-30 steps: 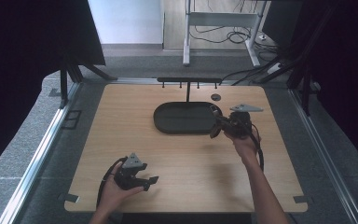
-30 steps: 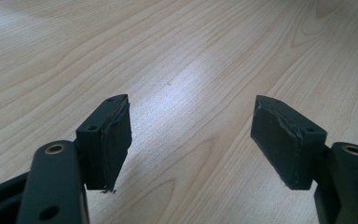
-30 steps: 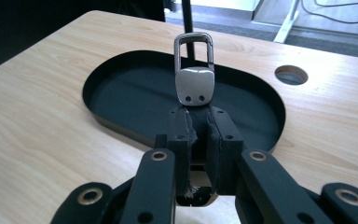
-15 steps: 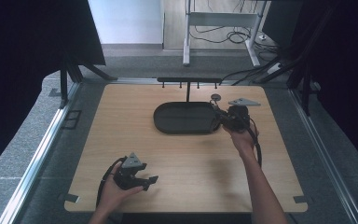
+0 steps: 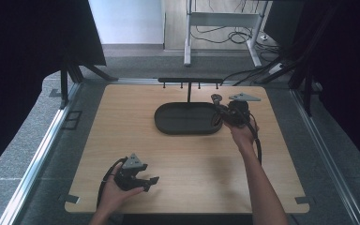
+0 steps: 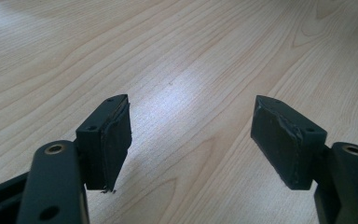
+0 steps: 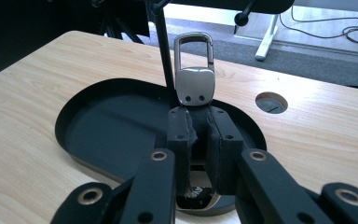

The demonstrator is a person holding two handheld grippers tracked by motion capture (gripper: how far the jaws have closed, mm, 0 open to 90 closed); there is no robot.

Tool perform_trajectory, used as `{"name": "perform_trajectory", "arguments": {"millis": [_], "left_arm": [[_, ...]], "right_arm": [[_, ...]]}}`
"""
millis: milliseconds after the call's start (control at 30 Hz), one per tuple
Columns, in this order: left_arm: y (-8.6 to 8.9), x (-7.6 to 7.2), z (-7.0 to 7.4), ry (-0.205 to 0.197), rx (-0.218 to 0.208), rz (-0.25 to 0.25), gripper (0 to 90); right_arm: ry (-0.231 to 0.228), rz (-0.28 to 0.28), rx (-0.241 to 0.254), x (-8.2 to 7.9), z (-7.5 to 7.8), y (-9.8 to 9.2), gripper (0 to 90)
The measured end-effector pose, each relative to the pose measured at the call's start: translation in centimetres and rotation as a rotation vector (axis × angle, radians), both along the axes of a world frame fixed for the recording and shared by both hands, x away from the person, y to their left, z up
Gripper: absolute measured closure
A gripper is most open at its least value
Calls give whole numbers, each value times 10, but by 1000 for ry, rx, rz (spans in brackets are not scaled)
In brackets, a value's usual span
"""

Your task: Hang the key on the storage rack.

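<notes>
Gripping a metal key clip [image 7: 195,77] over the black tray [image 7: 102,135]: right claw [image 7: 199,135].

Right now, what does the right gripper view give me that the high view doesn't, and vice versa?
Right gripper view: close detail of the metal key clip pinched upright between the right tool jaws, and a round hole in the tabletop. High view: the left tool open near the table's front edge, both forearms, and the floor with cables behind. Both: the black oval tray, its post with a hook bar, and the wooden table.
</notes>
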State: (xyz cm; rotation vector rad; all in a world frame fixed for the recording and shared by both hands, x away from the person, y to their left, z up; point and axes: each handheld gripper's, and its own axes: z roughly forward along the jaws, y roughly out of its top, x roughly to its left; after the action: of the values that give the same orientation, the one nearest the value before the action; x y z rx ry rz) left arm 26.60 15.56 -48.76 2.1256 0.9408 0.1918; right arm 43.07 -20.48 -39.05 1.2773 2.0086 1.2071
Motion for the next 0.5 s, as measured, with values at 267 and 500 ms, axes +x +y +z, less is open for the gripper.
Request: {"name": "perform_trajectory", "arguments": {"millis": [267,500], "left_arm": [[-1,0,0,0,1,-6,295],[-4,-1,0,1,8,-19,295]], "right_arm": [[-18,-5,10,6,0,4,811],[-69,-24,13,6,2,7,810]]}}
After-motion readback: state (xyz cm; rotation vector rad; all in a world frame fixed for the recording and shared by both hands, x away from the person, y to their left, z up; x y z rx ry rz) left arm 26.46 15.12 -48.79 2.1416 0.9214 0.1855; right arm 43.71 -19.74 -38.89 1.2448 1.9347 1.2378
